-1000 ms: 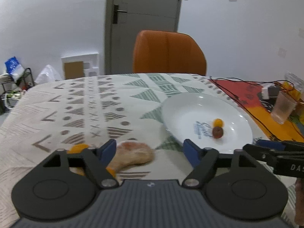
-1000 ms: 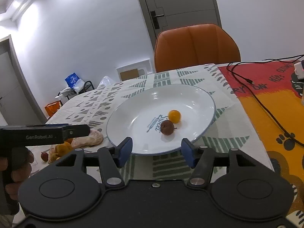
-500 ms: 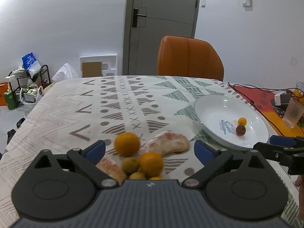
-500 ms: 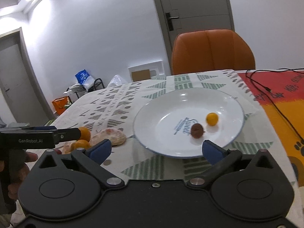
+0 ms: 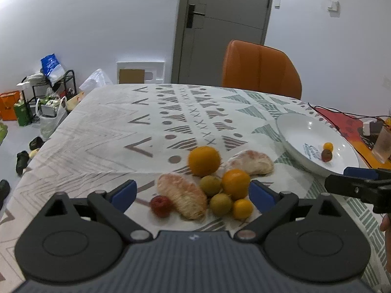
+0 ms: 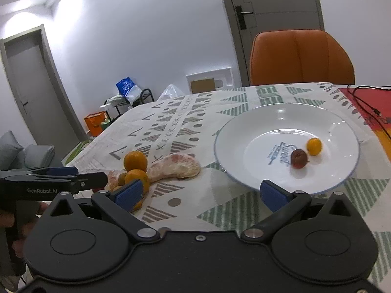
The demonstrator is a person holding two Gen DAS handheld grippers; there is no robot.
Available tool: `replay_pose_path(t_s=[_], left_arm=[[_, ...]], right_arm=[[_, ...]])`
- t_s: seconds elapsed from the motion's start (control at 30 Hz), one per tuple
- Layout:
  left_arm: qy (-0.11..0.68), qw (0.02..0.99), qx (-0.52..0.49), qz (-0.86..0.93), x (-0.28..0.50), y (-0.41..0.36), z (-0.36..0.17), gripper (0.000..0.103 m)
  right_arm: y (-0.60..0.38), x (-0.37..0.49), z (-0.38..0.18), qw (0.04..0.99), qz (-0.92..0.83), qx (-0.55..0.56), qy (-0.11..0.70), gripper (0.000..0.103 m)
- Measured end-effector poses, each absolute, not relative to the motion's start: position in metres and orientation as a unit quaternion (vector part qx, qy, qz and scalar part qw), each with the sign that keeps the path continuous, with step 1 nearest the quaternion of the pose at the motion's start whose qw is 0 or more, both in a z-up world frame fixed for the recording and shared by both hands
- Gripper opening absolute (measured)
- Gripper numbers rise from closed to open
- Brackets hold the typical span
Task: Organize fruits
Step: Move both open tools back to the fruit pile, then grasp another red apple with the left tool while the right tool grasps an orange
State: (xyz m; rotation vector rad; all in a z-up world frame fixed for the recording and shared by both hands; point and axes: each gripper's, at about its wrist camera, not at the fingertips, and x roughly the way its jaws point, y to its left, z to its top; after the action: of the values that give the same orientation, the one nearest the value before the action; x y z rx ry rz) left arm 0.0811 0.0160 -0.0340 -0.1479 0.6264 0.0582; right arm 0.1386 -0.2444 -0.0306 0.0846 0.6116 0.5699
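A pile of fruit lies on the patterned tablecloth: a big orange (image 5: pixel 204 161), a second orange (image 5: pixel 235 183), two peeled pomelo segments (image 5: pixel 182 199) (image 5: pixel 249 162), two green fruits (image 5: pixel 210 185), a small orange (image 5: pixel 242 208) and a red fruit (image 5: pixel 160 205). My left gripper (image 5: pixel 191 193) hangs just before the pile. Its jaws are wide and closing slightly, the fruit lies between them, and no pad touches it. The white plate (image 6: pixel 244 127) holds a small orange (image 6: pixel 314 146) and a dark red fruit (image 6: pixel 298 158). My right gripper (image 6: pixel 201 193) is open and empty, short of the plate's near rim.
An orange chair (image 5: pixel 261 68) stands behind the table. Black cables (image 6: pixel 366 107) run over a red and orange mat at the right, beside a translucent cup (image 5: pixel 382 144). The table's left edge drops to a cluttered floor with a rack (image 5: pixel 46 90).
Both grippers have drawn back and swung left, away from the plate. Both sets of jaws now stand wider. The whole fruit pile has come into view between the left fingers.
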Motion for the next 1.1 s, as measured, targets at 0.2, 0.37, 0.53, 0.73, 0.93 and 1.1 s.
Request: replay_pose_path(t_s=[0.2,0.37,0.53,0.73,0.93,1.1], left_arm=[[0.307,0.947,-0.09,0.04,0.076,0.033,-0.04,0.086],[0.312,0.944,-0.1,0.051,0.077,0.041,-0.047,0.067],[0.315,0.941,-0.11,0.051,0.079,0.048,-0.054,0.057],[0.32,0.939,-0.118,0.047,0.084,0.053,-0.061,0.046],[0.321,0.936,-0.136,0.044,0.084,0.058,-0.066,0.021],[0.313,0.938,-0.138,0.046,0.081,0.062,-0.062,0.021]], right_arm=[[-0.227,0.135,-0.033,0.907,0.294,0.031,0.301,0.103],[-0.212,0.135,-0.035,0.9,0.307,0.021,0.307,0.096],[-0.199,0.135,-0.038,0.894,0.318,0.01,0.314,0.09],[-0.187,0.135,-0.04,0.888,0.327,0.003,0.323,0.086],[-0.179,0.136,-0.042,0.885,0.33,-0.004,0.327,0.084],[-0.172,0.139,-0.043,0.882,0.336,-0.006,0.329,0.08]])
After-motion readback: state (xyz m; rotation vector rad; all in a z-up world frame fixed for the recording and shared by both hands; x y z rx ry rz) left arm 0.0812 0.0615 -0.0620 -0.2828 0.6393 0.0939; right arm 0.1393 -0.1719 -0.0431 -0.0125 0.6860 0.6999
